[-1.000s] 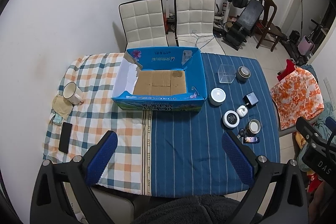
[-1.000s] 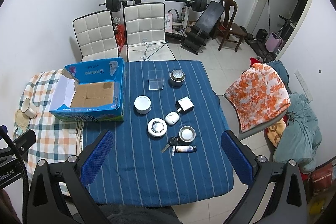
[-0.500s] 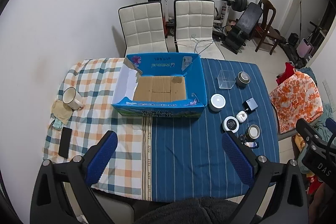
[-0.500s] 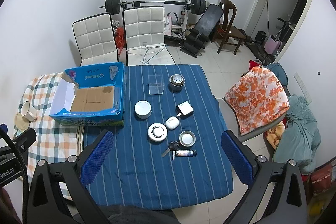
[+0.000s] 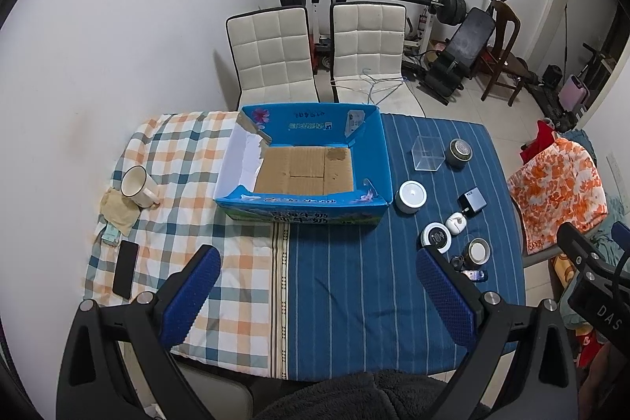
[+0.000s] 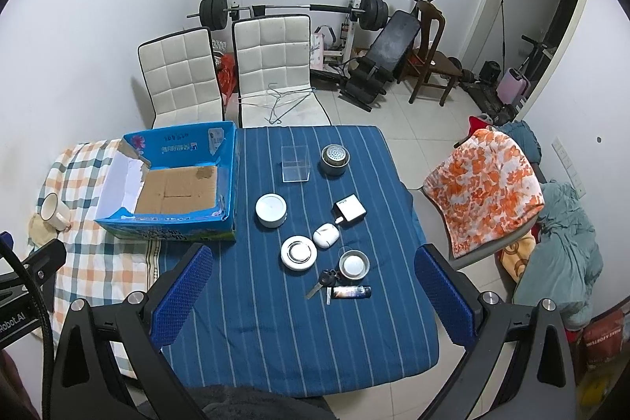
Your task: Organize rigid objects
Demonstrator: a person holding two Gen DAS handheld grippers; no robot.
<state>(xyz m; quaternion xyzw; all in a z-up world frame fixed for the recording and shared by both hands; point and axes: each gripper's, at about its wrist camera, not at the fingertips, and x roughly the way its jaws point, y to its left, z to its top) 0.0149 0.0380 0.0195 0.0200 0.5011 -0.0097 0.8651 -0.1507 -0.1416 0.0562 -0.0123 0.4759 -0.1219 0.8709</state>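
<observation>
An open blue cardboard box with a bare brown floor sits mid-table. To its right on the blue striped cloth lie several small items: a clear plastic cube, a metal strainer cup, a white round tin, a white disc, a white earbud case, a black-and-white charger, a small metal cup, keys and a lighter. My left gripper and right gripper both hang high above the table, open and holding nothing.
A white mug on a cloth and a black phone lie on the checked cloth at the left. Two white chairs stand behind the table. A chair draped in orange floral fabric stands at the right, with gym gear along the back wall.
Both grippers have risen and pulled back, so the table looks smaller and farther away. Nothing on the table has moved. Both stay open.
</observation>
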